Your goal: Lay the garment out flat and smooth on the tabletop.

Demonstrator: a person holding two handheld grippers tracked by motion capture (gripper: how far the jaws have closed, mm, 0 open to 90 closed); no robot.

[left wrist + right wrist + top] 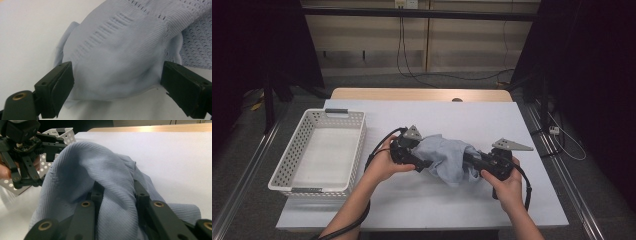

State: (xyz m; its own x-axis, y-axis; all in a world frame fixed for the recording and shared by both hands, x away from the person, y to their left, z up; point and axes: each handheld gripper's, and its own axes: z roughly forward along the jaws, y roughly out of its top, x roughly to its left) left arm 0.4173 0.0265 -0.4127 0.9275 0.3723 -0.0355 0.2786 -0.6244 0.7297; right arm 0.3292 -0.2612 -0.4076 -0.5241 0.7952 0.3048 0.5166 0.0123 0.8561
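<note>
High view has a pale blue knit cloth (447, 157) bunched up in the middle of the white table (472, 117), with both grippers pushed into it from either side. A white perforated basket (319, 150) sits well apart at the table's left, nothing in it as far as I can see.

Right gripper (473, 159) looks like it's got a proper pinch: in the right gripper view a ridge of fabric (115, 192) runs up between the two jaws and drapes over them, and the jaws stand close together, clamped on that fold. Left gripper (117, 82) is another story. In the left gripper view its jaws stand wide apart, the rounded end of the cloth (117, 62) bulges into the gap, and neither pad seems to be pressing on it. So released on that side, cloth between the jaws but not gripped.

My read: this is the get-a-hold stage, one end secured and the other still to catch. Next move probably calls for the left jaws to close on that bulge, ideally near the hem low down so it doesn't slip, before any lifting or spreading.
</note>
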